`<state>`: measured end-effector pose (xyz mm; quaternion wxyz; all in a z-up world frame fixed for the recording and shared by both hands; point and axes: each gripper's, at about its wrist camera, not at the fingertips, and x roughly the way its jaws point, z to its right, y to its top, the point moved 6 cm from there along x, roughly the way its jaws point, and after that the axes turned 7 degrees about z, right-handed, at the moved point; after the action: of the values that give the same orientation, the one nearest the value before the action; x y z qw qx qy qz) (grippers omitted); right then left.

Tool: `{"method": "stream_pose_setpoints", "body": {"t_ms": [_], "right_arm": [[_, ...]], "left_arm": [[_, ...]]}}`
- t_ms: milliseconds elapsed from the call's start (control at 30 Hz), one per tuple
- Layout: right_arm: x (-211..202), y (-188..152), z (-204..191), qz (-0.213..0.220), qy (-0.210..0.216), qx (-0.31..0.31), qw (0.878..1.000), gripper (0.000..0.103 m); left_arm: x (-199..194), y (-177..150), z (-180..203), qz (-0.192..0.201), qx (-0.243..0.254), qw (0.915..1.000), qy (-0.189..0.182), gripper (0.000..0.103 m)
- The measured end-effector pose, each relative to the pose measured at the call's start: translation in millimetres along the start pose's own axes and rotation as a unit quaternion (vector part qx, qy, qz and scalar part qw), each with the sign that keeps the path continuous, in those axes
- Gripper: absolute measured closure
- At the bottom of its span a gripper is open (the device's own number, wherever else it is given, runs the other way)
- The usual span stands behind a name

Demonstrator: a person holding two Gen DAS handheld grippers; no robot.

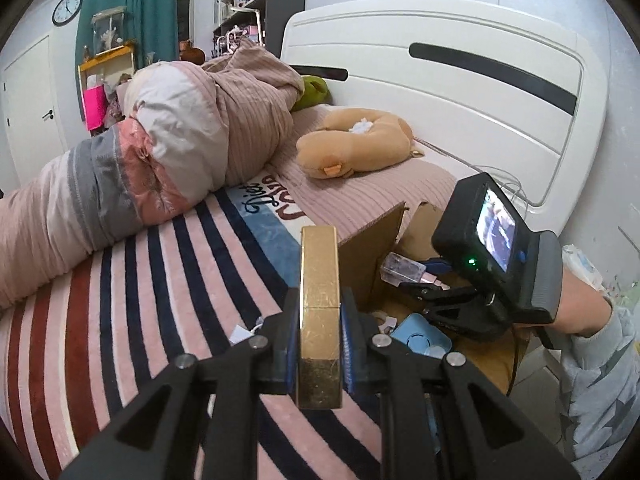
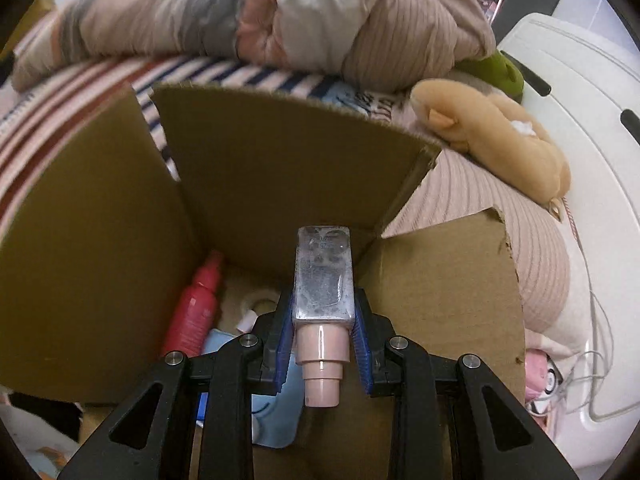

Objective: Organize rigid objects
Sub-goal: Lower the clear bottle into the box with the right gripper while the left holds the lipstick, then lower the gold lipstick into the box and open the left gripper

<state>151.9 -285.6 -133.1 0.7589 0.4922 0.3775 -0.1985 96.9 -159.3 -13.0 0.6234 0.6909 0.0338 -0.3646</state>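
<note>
My left gripper (image 1: 320, 316) is shut on a long gold rectangular box (image 1: 320, 304), held over the striped bedspread beside the open cardboard box (image 1: 368, 256). My right gripper (image 2: 322, 320) is shut on a clear glass bottle with a pink cap (image 2: 323, 280), held above the opening of the cardboard box (image 2: 280, 152). The right gripper (image 1: 412, 280) with the bottle (image 1: 402, 270) also shows in the left wrist view. Inside the box lie a red bottle (image 2: 196, 304), a light blue item (image 2: 276, 416) and a white tape roll (image 2: 260, 300).
The box stands on a bed with a striped cover (image 1: 140, 300). A rolled duvet (image 1: 160, 152), a tan plush toy (image 1: 356, 144) and a white headboard (image 1: 460, 92) lie beyond. White cables (image 2: 592, 360) trail at the right.
</note>
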Motion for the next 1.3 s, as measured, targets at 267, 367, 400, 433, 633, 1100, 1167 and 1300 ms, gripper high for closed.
{"method": "stream_pose_setpoints", "body": {"t_ms": [267, 367, 400, 433, 633, 1100, 1167, 1300], "right_arm": [[-13.4, -1.6, 0.7, 0.012, -0.014, -0.009, 1.000, 0.080], [-27.7, -2.7, 7.5, 0.036, -0.006, -0.001, 0.999, 0.079], [-33.5, -4.8, 9.2, 0.046, -0.001, 0.003, 0.999, 0.079], [-40.2, -7.0, 7.5, 0.052, 0.002, 0.006, 0.999, 0.078], [-56.6, -24.3, 6.3, 0.078, 0.019, 0.007, 0.997, 0.075], [-62.9, -27.5, 16.7, 0.101, 0.029, 0.027, 0.994, 0.075], [-65.0, -27.5, 15.9, 0.103, 0.029, 0.028, 0.994, 0.074], [-70.8, -26.4, 13.9, 0.103, 0.027, 0.029, 0.994, 0.074]], "left_arm": [[4.0, 5.7, 14.5, -0.005, 0.014, 0.9997, -0.019, 0.088], [9.5, 11.4, 29.8, -0.011, 0.030, 0.9992, -0.026, 0.088], [13.9, 13.6, 35.9, -0.017, 0.035, 0.9988, -0.032, 0.088], [17.9, 15.3, 40.8, -0.023, 0.037, 0.9983, -0.038, 0.088], [66.7, 18.3, 71.2, -0.091, 0.070, 0.9920, -0.053, 0.088], [124.7, 0.1, 72.9, -0.178, 0.089, 0.9796, -0.026, 0.088], [121.1, 4.3, 71.9, -0.169, 0.086, 0.9815, -0.027, 0.088], [97.0, 15.0, 62.8, -0.134, 0.068, 0.9880, -0.032, 0.087]]}}
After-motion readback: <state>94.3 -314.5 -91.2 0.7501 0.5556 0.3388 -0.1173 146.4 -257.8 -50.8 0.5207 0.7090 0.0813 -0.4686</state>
